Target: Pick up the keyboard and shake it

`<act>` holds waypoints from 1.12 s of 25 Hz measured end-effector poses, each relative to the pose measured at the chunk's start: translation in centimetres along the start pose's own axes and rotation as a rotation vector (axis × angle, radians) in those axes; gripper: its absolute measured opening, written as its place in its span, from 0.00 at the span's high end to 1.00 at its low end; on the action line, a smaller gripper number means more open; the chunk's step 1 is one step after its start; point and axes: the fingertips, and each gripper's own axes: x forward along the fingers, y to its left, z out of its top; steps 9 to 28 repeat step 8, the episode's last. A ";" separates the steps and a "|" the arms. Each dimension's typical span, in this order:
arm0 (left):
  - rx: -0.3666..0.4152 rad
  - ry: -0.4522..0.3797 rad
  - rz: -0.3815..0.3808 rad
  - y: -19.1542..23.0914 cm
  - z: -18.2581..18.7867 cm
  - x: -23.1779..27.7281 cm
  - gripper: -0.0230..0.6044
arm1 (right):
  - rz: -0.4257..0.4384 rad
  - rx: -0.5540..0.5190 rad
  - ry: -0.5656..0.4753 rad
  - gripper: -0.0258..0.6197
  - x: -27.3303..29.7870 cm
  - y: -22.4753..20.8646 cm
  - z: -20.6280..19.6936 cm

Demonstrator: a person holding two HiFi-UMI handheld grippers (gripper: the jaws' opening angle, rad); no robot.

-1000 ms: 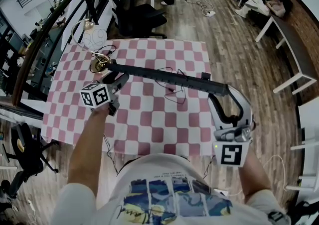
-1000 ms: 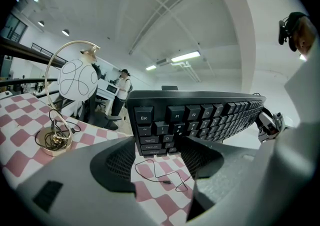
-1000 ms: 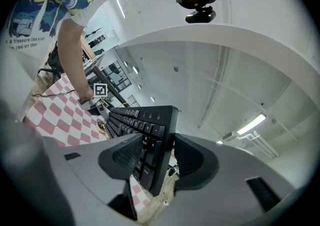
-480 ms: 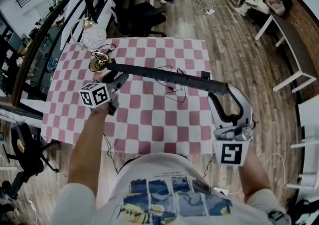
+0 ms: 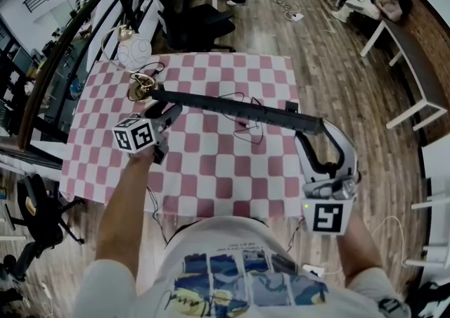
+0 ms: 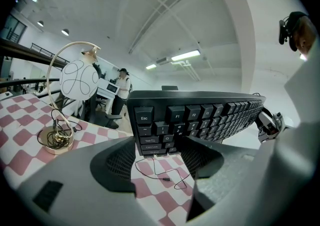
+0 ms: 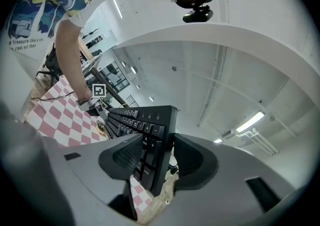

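**Head view:** pick-up looks done. Keyboard (image 5: 239, 110) is up off the checked cloth (image 5: 211, 169), spanning left-far to right-near above the table's middle, w/ one gripper at each end. Left gripper (image 5: 160, 109) has the left end, right gripper (image 5: 313, 132) the right end. From above the kbd reads as a thin dark bar, so prob. tipped up on its long edge. A thin cable (image 5: 242, 126) trails near it; can't tell if it hangs from the kbd or lies on the cloth. Globe lamp (image 5: 133, 53) stands at the far-left corner, well apart.

**Left gripper view:** jaws of the left gripper (image 6: 159, 157) pinch the Esc/Tab end of the keyboard (image 6: 200, 115), a pad on each side of it. Black full-size board, keys facing this cam, rows running off to the right. Cloth is visible underneath, so it's clear of the table.

**Right gripper view:** right gripper (image 7: 155, 162) clamps the numpad end of the keyboard (image 7: 145, 130), one pad on the keys, the other on the back. Jaws sit fairly wide, since the board fills the gap.

**Left to do:** the shake. No blur on the kbd, so I judge it's paused or not begun.
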 end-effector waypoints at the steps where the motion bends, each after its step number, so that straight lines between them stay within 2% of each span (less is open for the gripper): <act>1: 0.001 0.001 0.001 0.0 0.0 -0.1 0.52 | 0.001 -0.001 0.000 0.66 -0.1 0.0 0.0; 28: 0.004 0.004 0.007 -0.5 0.0 -0.5 0.52 | 0.001 0.006 -0.003 0.66 -0.6 -0.2 0.2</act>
